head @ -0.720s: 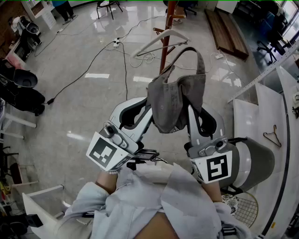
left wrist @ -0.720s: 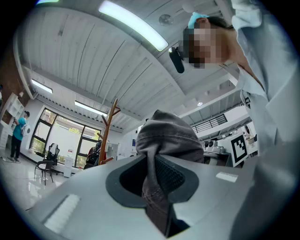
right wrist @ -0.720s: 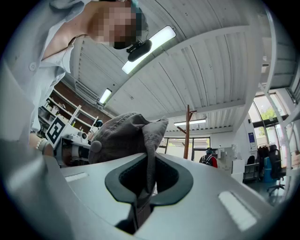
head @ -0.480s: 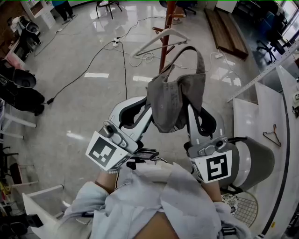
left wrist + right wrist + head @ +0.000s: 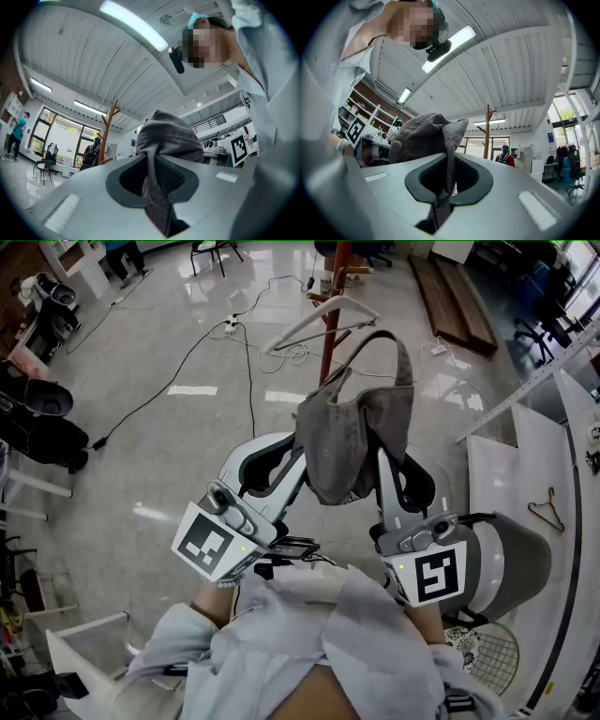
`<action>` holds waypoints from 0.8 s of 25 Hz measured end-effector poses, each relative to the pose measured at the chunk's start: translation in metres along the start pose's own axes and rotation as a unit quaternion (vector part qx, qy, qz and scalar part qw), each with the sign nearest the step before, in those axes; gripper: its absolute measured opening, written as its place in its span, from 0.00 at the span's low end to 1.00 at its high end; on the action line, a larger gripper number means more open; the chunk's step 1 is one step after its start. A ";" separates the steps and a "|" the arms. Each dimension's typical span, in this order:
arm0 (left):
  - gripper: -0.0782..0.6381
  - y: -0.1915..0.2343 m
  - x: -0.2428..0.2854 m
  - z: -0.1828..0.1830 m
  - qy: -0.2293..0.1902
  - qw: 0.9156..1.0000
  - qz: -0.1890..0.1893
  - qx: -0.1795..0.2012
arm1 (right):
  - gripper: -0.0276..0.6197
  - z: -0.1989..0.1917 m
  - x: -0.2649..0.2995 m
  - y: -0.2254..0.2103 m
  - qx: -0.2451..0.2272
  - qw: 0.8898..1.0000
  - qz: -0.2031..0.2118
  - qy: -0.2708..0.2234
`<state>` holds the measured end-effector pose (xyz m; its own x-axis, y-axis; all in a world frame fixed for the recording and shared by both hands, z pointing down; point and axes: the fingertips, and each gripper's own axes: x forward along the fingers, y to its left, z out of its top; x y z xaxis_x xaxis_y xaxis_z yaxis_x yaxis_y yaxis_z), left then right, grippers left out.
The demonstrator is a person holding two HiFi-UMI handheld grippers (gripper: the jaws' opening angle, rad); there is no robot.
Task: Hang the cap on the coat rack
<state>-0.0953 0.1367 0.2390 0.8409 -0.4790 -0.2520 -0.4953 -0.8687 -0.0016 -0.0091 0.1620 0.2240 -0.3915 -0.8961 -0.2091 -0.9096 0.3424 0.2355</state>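
Nearest the camera, the left gripper (image 5: pixel 300 459) and the right gripper (image 5: pixel 382 463) hold the grey cap (image 5: pixel 352 437) between them on the near side of the coat rack (image 5: pixel 331 329). Each has its jaws pinched narrow on a fold of the cap's fabric; both gripper views show the cloth squeezed in the slot, with the crown bulging above. Over the last moments almost nothing has changed. The cap hangs in the same slack shape, its strap (image 5: pixel 386 341) still arched upward toward the rack. The grippers have not shifted against each other, and only the view itself has drifted slightly.

That pause reads as lining up, not hanging: the cap is not yet on any peg. In the head view it overlaps the lower part of the rack's pole, but whether it touches cannot be told. Both gripper views show the wooden rack standing well beyond the cap, its branched pegs clear against the ceiling. A pale clothes hanger (image 5: pixel 319 319) already hangs from one arm of the rack. Past the rack's foot, a black cable (image 5: pixel 250 371) trails across the glossy floor.
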 end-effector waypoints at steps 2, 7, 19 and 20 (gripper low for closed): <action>0.19 0.001 -0.001 0.001 0.000 1.000 -0.001 0.001 | 0.08 0.001 0.001 0.001 -0.001 1.000 -0.001 0.000; 0.19 0.005 -0.005 0.003 -0.003 1.000 -0.001 0.001 | 0.08 0.001 0.005 0.006 0.005 1.000 -0.001 -0.001; 0.19 0.019 -0.019 0.003 -0.004 1.000 -0.012 -0.004 | 0.08 -0.001 0.014 0.022 0.013 1.000 -0.020 0.004; 0.19 0.020 -0.020 0.003 -0.003 1.000 -0.014 -0.004 | 0.08 -0.001 0.014 0.024 0.012 1.000 -0.022 0.004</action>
<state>-0.1225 0.1296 0.2412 0.8526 -0.4541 -0.2585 -0.4702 -0.8825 -0.0008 -0.0362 0.1570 0.2279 -0.3495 -0.9128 -0.2113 -0.9293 0.3089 0.2026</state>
